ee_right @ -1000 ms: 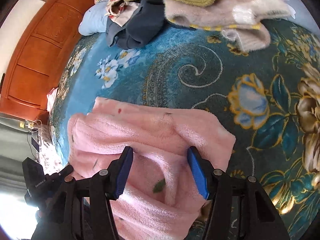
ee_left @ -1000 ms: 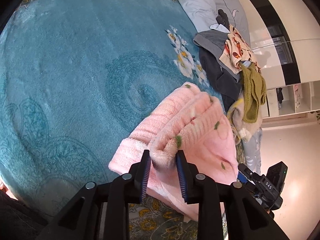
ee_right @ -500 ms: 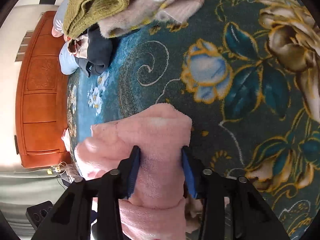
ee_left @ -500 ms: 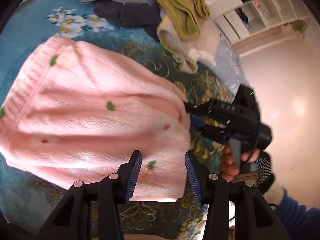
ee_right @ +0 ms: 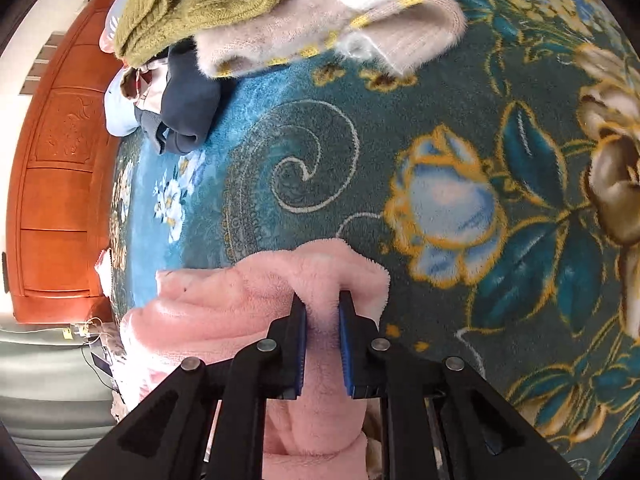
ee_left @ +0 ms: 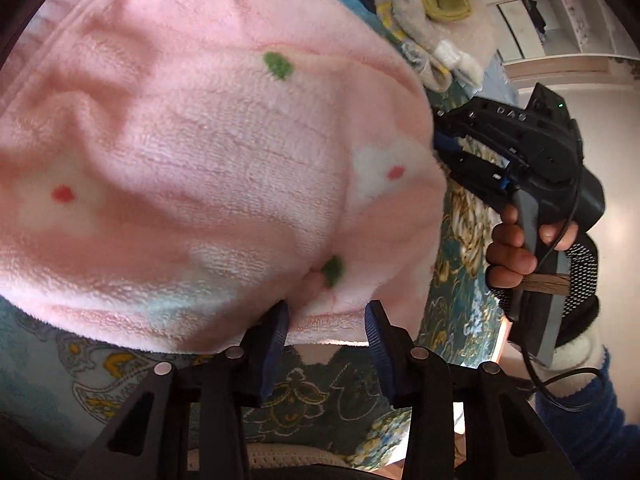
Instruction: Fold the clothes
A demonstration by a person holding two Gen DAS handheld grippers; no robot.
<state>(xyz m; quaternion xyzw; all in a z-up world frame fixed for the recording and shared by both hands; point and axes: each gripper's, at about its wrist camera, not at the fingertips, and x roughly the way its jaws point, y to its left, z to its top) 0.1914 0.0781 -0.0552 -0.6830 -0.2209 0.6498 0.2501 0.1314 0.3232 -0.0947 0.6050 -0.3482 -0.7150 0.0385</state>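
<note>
A pink fleece garment (ee_left: 220, 160) with green and red dots fills the left wrist view, spread over a teal floral blanket (ee_left: 464, 320). My left gripper (ee_left: 326, 320) is at its near hem. The jaws are closing, with the hem bunched between the pads and puckering just ahead of them. At the garment's right edge my right gripper (ee_left: 438, 148) bites the fabric, held by a hand (ee_left: 516, 256). In the right wrist view the right gripper (ee_right: 322, 308) is closing tight on a raised fold at the corner of the pink garment (ee_right: 224, 312).
A pile of clothes lies beyond the garment: an olive knit (ee_right: 200, 4), a beige fuzzy piece (ee_right: 320, 28) and a navy one (ee_right: 188, 108). The teal floral blanket (ee_right: 440, 120) stretches to the right. A wooden headboard (ee_right: 52, 200) stands at the left, white shelves (ee_left: 560, 28) far right.
The left gripper let go of the rolled fold and swung round to the garment's near hem. The right jaws narrowed from wide around the fabric to a pinch on a fold at its corner.
</note>
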